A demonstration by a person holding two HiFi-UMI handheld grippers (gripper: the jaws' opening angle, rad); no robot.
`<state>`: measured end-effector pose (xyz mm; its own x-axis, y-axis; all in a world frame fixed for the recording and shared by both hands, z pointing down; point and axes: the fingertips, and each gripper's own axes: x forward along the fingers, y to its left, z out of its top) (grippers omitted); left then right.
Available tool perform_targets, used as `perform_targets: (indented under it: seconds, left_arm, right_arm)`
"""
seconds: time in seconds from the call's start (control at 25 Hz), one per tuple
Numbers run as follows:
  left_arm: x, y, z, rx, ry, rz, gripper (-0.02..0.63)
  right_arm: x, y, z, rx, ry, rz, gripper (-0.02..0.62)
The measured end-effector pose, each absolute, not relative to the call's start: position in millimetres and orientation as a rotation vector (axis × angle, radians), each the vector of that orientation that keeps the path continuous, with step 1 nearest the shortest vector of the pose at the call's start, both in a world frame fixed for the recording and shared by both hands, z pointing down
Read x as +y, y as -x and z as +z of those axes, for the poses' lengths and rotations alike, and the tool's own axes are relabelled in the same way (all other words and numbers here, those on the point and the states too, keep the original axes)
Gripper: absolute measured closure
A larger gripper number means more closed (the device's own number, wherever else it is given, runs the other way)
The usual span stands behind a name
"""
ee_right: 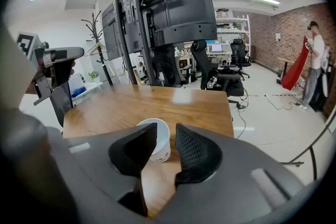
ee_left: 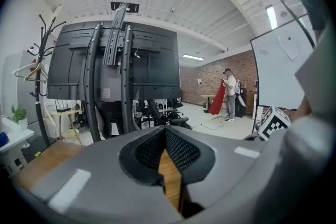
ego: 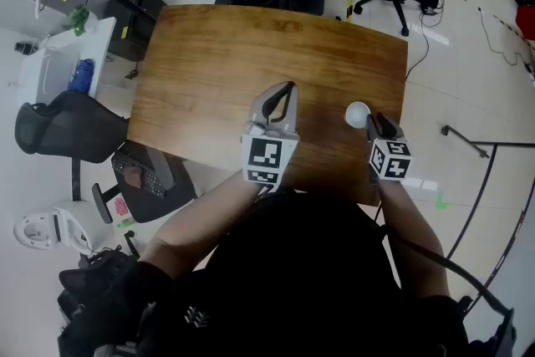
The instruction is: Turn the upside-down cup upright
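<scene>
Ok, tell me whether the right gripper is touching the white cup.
Cannot tell. In the right gripper view the right gripper is open; one jaw overlaps the white cup, hiding any contact. The head view is too small to settle it.

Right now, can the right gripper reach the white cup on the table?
Probably yes. The right gripper has its fingers apart, and the white cup stands just ahead with bare table between.
</scene>
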<state>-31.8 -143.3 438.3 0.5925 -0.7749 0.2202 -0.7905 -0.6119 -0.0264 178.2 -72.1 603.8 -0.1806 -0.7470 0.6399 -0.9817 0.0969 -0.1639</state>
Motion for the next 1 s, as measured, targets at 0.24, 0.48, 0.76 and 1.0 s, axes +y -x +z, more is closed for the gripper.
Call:
perform_targets:
  seconds: [0.24, 0.48, 0.76, 1.0]
  left_arm:
    - [-147, 41, 439, -1.383, -2.717, 0.333, 0.606]
    - [-148, 43, 439, -1.406, -2.704, 0.341, 0.606]
    - [-145, 45, 439, -1.423, -2.692, 0.342, 0.606]
    - [-140, 48, 439, -1.439, -2.686, 0.342, 0.606]
  right_arm:
    - [-77, -179, 615, -1.962, -1.675, 0.842, 0.482]
    - [-80, -179, 625, -1.955, -1.646, 0.873, 0.482]
    - [-77, -177, 631, -1.947, -1.626, 0.896, 0.516]
    - [-76, -178, 625, -1.951, -1.635, 0.831, 0.574]
